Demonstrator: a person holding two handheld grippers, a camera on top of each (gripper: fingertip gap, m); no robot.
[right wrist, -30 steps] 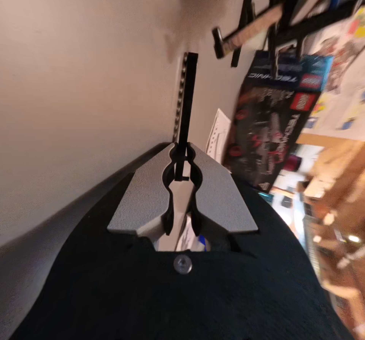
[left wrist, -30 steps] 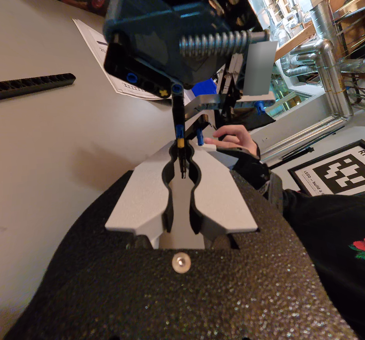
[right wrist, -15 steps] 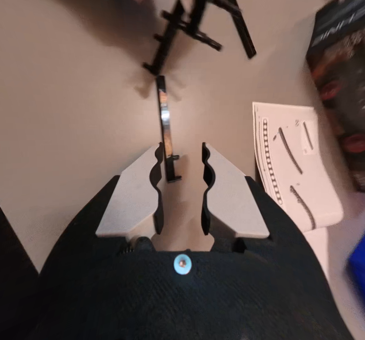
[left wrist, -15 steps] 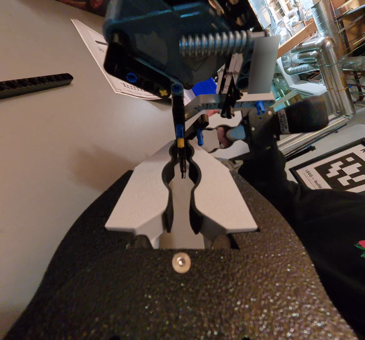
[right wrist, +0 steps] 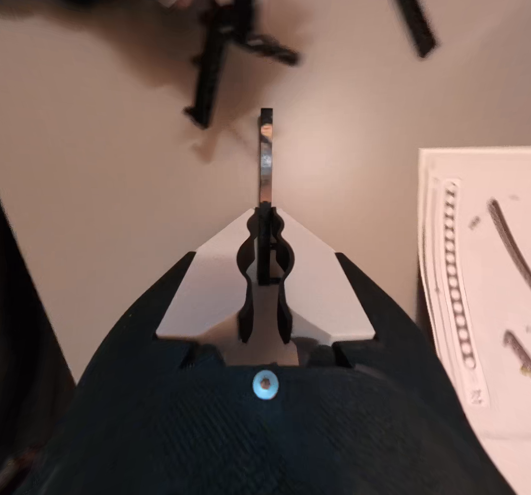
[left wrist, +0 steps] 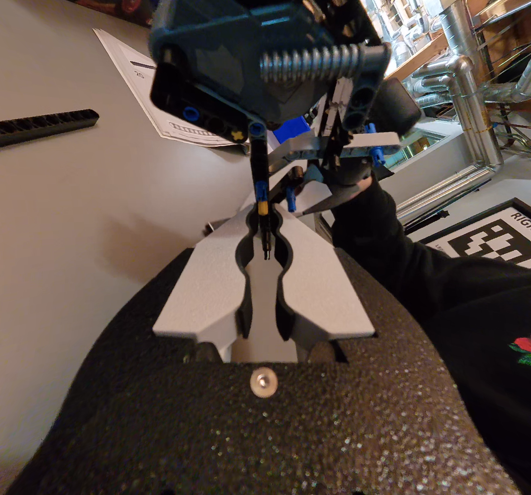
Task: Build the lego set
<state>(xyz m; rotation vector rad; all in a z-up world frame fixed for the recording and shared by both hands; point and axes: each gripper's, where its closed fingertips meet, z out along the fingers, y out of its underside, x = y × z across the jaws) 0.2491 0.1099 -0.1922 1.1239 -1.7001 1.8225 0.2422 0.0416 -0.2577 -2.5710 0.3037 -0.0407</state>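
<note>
The bench (left wrist: 71,193) is carrying the scene, and everything here is placed from the half-built model (left wrist: 258,58) hanging above it. The left tongs (left wrist: 263,224) are pinching narrow on a thin black rod (left wrist: 260,170) that is sticking down out of the model's underside, holding the whole dark frame, with its metal spring (left wrist: 309,63), up off the bench. Beyond the model, paper instructions (right wrist: 474,280) are lying flat, and a long black beam with holes (left wrist: 48,126) is resting well to the model's left. Behind the model, a sleeved arm (left wrist: 373,236) is reaching in from the right. The right tongs (right wrist: 265,216) are gripping a short black beam (right wrist: 266,193) edge-on, closed tight around its near end, with its far end pointing toward the blurred model above it in that view. The step in hand appears to be bringing this beam to the model. The next move likely calls for lining the beam's holes up with the blue pins (left wrist: 291,198) under the model and pressing squarely while the left tongs are bracing it.
</note>
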